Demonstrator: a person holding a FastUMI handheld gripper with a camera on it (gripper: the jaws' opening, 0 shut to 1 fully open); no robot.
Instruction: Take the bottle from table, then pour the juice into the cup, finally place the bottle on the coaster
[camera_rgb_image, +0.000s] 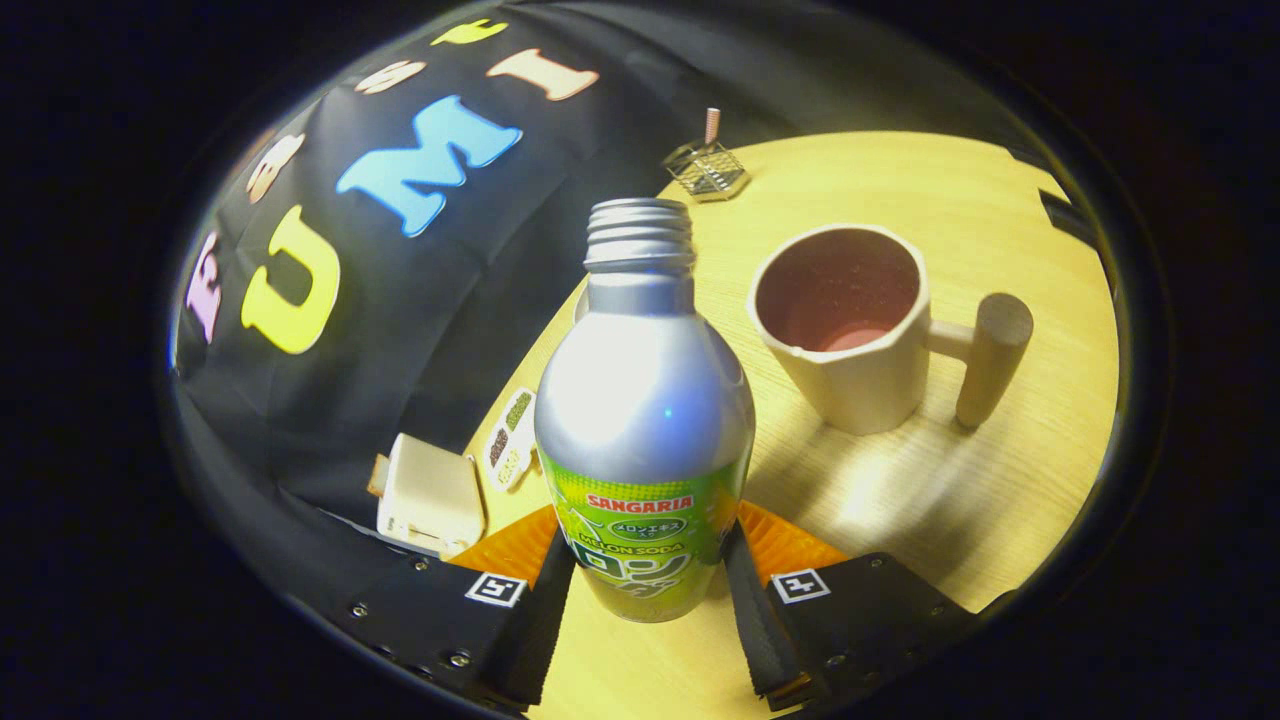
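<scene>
1. Pale wood-grain worktop runs out ahead in the gripper view, with the booth's black cloth wall behind it and to one side.
2. Between the fingers stands a metal bottle, silver above and wrapped in a green label below. Its threaded neck is uncapped. It looks slightly tilted, though the fisheye lens makes that hard to judge.
3. Both fingers press against the bottle's lower sides, one on each flank of the label, so the bottle is grasped.
4. Whether the bottle's base rests on the worktop or is lifted off it cannot be told.
5. Beyond the bottle and off to one side stands a cream cup with a dark reddish inside and a pale round bottom. A thick wooden peg handle juts from its far side. Cup and bottle are apart.
6. Farther back, near the worktop's far edge, sits a small wire basket with a striped stick standing up in it.
7. Near the cloth on the other side of the bottle lies a cream boxy object, and just beside it a small printed packet lies flat on the worktop.
</scene>
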